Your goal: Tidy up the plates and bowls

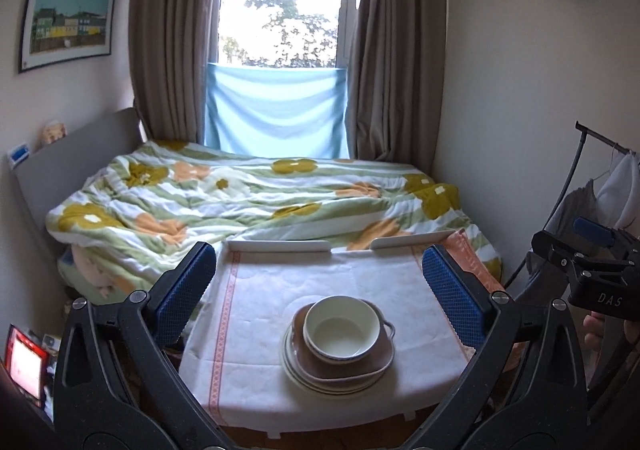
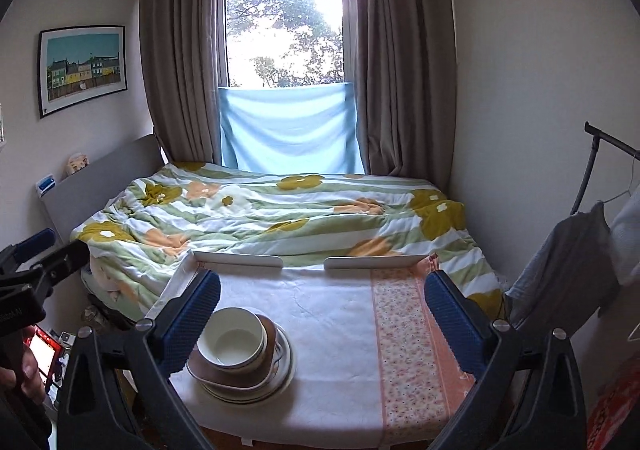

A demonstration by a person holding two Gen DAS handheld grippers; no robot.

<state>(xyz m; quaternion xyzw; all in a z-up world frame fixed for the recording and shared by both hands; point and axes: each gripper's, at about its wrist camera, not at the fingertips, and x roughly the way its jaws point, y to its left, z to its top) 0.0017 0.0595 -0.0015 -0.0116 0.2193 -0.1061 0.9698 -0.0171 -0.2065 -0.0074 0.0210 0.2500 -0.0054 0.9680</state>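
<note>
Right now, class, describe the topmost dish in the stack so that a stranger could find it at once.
Start at the small cloth-covered table in front of the flowered bed. On it stands one stack of dishes: pale round plates at the bottom, then a brown dish. On top sits the cream bowl, the only deep, round, empty piece.

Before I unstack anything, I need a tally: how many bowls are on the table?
1 clearly: the cream bowl tops the stack, sitting in a brown dish over round plates. Others could be hidden beneath.

Plates (image 1: 320, 384) mostly hidden under bowl (image 1: 341, 328)
</note>
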